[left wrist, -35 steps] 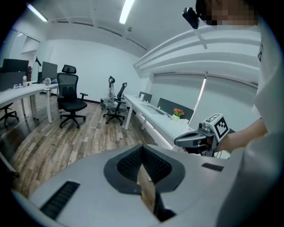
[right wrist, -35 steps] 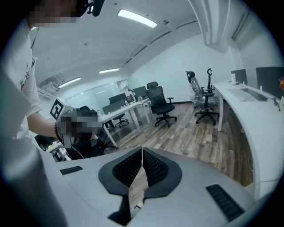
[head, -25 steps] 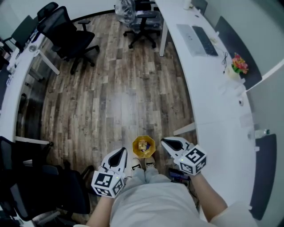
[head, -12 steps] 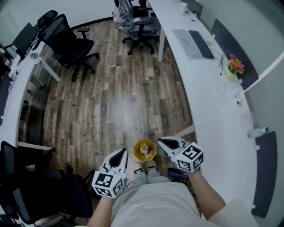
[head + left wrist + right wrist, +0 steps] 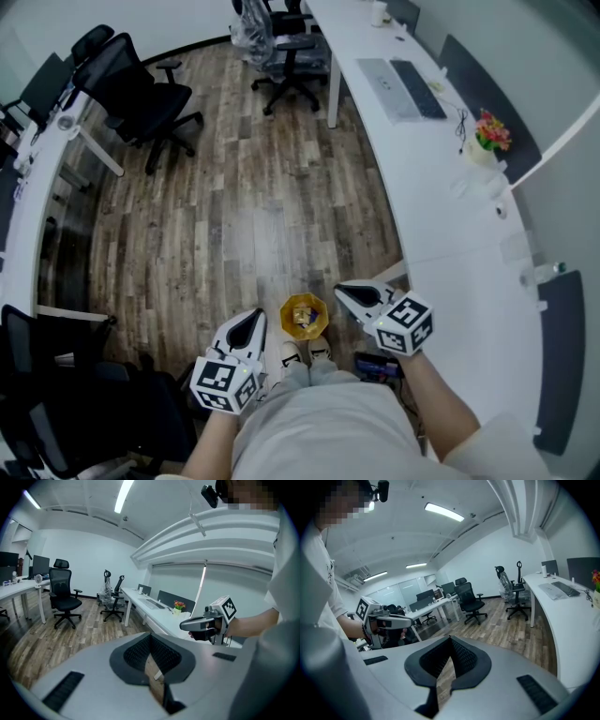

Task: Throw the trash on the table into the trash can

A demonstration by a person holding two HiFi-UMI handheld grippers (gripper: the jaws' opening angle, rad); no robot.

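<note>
A small yellow trash can (image 5: pixel 287 308) stands on the wooden floor by my feet, with scraps lying inside it. My left gripper (image 5: pixel 254 317) hangs just left of the can, shut and holding nothing. To the can's right, my right gripper (image 5: pixel 340 291) is likewise shut with nothing in it. In the left gripper view the jaws of the left gripper (image 5: pixel 150 635) meet at the tip, and the right gripper (image 5: pixel 202 623) shows beyond them. The right gripper (image 5: pixel 450 639) looks the same in its own view, with the left gripper (image 5: pixel 389 620) at the left.
A long white table (image 5: pixel 450 234) runs along the right, bearing a keyboard (image 5: pixel 420 77), a flower pot (image 5: pixel 487 141) and a few small pale items. Black office chairs (image 5: pixel 141 84) stand at the far left and far end. Another chair (image 5: pixel 84 394) is close on my left.
The head view has slid slightly, so the room sits a little higher in the picture. Both grippers stay shut beside the can.
</note>
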